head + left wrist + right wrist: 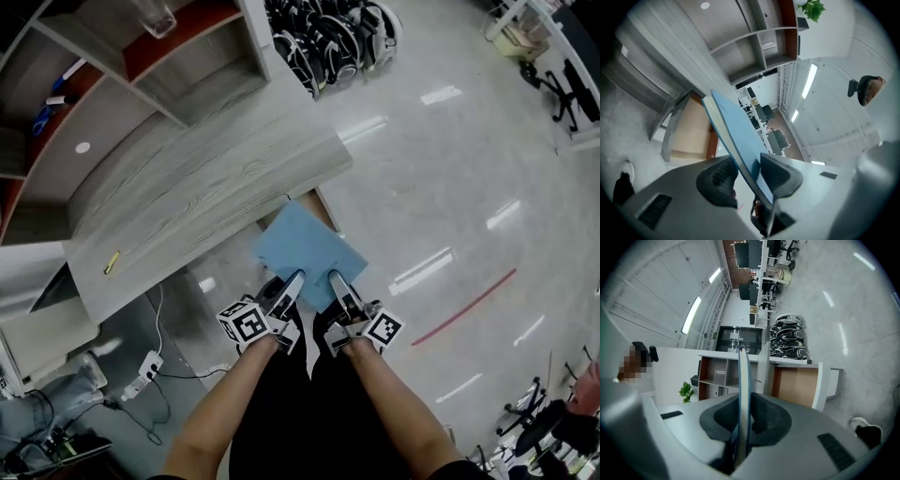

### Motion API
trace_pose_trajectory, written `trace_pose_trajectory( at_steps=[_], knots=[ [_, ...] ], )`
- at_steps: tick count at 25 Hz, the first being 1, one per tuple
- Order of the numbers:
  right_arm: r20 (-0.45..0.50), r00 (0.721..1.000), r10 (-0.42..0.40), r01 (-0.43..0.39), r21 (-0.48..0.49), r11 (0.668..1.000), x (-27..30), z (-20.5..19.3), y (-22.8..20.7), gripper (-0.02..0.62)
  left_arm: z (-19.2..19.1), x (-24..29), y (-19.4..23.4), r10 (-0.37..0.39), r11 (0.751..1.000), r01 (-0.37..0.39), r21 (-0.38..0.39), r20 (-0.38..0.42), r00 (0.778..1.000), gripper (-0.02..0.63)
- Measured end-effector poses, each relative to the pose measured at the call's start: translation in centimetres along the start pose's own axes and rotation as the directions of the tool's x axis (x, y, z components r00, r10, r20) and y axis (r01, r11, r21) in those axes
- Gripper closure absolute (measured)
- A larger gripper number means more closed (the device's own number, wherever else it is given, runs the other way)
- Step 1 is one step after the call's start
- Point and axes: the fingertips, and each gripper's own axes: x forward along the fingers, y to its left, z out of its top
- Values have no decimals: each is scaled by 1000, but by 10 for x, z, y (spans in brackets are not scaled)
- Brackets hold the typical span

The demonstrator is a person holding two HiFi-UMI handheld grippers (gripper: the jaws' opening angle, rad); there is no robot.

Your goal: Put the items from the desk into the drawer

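Observation:
A flat blue book hangs in the air in front of the grey wooden desk, just over the open drawer with its brown inside. My left gripper is shut on the book's near left edge and my right gripper on its near right edge. The left gripper view shows the blue book slanting between the pads, with the drawer beyond. In the right gripper view the book stands edge-on, pinched tight, and the drawer lies ahead.
A shelf unit stands on the desk's far side. A small yellow item lies near the desk's left end. On the floor are a power strip with cables and a heap of black-and-white headsets.

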Motion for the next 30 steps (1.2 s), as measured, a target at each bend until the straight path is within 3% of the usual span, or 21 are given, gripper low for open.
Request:
trace_pose_trajectory(
  at_steps=[6, 11, 17, 25, 30],
  knots=[
    [75, 994, -75, 70, 75, 995, -12, 5, -45, 540, -21, 23, 30, 18, 1000, -15, 23, -132, 991, 448],
    [99, 989, -111, 99, 118, 988, -4, 5, -67, 540, -24, 35, 52, 28, 1000, -27, 6, -178, 984, 448],
    [107, 983, -146, 128, 157, 979, 5, 5, -85, 540, -24, 41, 69, -2, 1000, -2, -11, -289, 957, 448],
    [127, 983, -133, 109, 182, 977, 32, -3, -91, 540, -1, 27, 88, 4, 1000, -2, 7, -269, 963, 446],
    [144, 981, -130, 102, 189, 977, 57, -9, -97, 540, 21, 7, 102, 28, 1000, -29, -1, -215, 976, 446]
  ],
)
